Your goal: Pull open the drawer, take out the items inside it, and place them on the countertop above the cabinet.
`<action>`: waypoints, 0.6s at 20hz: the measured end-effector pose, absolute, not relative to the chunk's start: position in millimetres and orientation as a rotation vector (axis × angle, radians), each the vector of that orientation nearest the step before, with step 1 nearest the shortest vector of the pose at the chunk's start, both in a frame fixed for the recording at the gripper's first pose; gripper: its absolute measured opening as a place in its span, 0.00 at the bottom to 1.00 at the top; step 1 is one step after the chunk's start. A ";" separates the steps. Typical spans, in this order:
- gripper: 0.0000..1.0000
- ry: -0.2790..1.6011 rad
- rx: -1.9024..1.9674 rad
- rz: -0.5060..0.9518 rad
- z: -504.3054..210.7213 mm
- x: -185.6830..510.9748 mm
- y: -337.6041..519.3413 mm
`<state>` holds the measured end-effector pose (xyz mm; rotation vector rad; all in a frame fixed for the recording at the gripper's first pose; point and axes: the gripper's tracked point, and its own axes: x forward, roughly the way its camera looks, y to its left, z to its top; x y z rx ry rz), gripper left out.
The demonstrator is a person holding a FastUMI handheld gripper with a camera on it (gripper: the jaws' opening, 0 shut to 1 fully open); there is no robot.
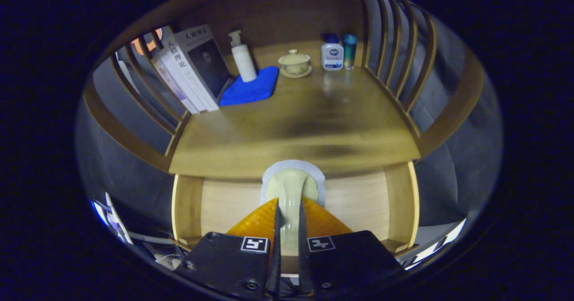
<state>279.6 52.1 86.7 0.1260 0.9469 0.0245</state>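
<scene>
Gripper (287,211) fingers are nearly closed, pinching a pale green cloth-like item (291,189) with a white rim, held over the open drawer (358,202) just below the countertop (296,126); its limp hanging edge could catch the countertop lip and slip free, I judge

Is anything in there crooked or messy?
The books lean against the side rails instead of standing straight, and the pump bottle sits on a rumpled blue cloth. Nothing looks spilled or broken. The gripper has its jaws closed on a pale cup over the open drawer.
</scene>
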 end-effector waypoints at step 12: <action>0.19 0.964 0.133 0.032 110.7 390.8 62.0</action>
